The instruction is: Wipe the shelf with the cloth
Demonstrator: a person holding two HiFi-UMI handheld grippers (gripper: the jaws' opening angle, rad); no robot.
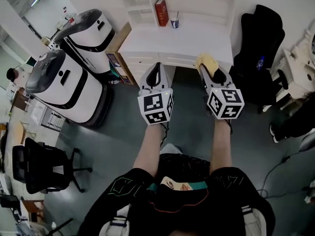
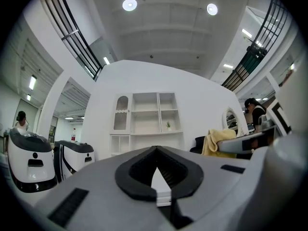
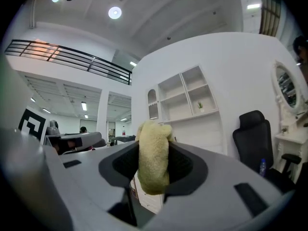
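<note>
The white shelf unit (image 1: 197,39) stands ahead of me at the top of the head view, with open cubbies above a flat desk top; it also shows far off as the shelf unit (image 2: 149,121) and the shelf unit (image 3: 185,100). My right gripper (image 1: 209,69) is shut on a yellow cloth (image 1: 207,62), which bulges out between the jaws as the cloth (image 3: 153,158). My left gripper (image 1: 156,67) is held level beside it, shut on nothing, its jaw tips meeting in the left gripper view (image 2: 155,150). Both grippers hang over the floor, short of the desk edge.
A red book (image 1: 161,12) and a small blue cup (image 1: 174,22) stand on the desk top. Two white machines (image 1: 61,80) are parked at the left. A black office chair (image 1: 261,43) stands right of the unit, another chair (image 1: 42,168) at lower left.
</note>
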